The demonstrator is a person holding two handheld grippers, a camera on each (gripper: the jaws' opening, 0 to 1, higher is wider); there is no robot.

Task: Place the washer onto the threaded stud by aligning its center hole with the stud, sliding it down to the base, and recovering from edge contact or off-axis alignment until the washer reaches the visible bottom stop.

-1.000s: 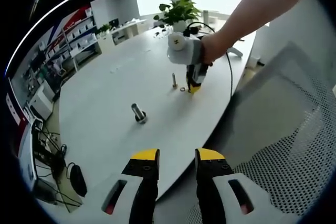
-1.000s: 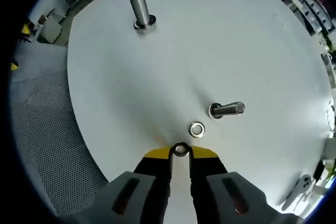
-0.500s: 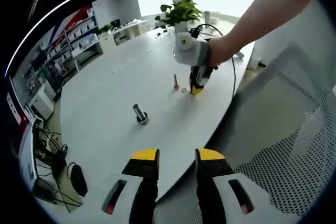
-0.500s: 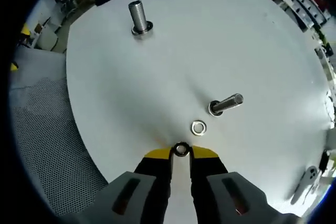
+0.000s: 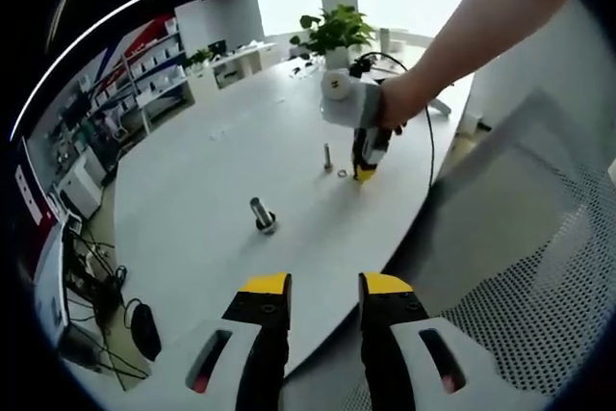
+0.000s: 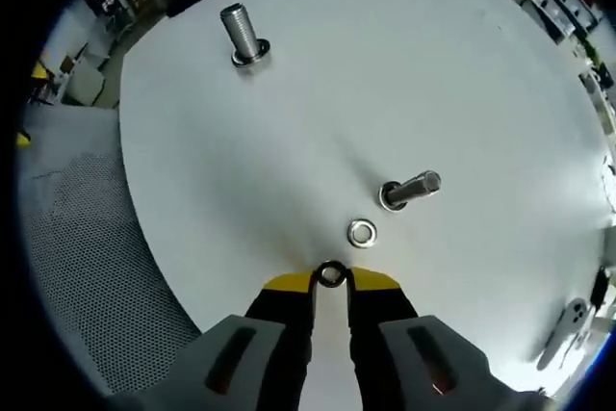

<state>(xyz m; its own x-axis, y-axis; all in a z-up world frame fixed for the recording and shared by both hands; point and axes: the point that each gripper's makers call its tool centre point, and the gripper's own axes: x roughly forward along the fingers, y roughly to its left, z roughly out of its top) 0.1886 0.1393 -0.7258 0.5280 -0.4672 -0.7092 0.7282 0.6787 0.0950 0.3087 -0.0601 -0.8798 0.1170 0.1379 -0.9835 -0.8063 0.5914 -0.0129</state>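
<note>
My right gripper point(image 6: 331, 276) is shut on a small steel washer point(image 6: 331, 273), pinched edge-on between its yellow tips just above the white round table point(image 6: 289, 141). A second washer point(image 6: 362, 232) lies flat a little ahead. Just beyond it stands a thin threaded stud point(image 6: 412, 187). A thicker stud point(image 6: 239, 34) stands farther off at the left. In the left gripper view a hand holds the right gripper point(image 5: 364, 168) beside the thin stud point(image 5: 327, 155) and the flat washer point(image 5: 343, 173). My left gripper point(image 5: 325, 286) hangs open off the table's edge, far from the thick stud point(image 5: 261, 215).
A grey mesh chair point(image 5: 539, 267) sits beside the table's near edge, also seen as mesh point(image 6: 87, 238). A potted plant point(image 5: 335, 26) stands at the far side. A cable point(image 5: 423, 132) trails from the right gripper. A white handset point(image 6: 568, 320) lies at the table's right.
The right gripper keeps its hold on the washer, near the flat washer and thin stud. Both views have shifted slightly with the hands; the left gripper stays open and low.
</note>
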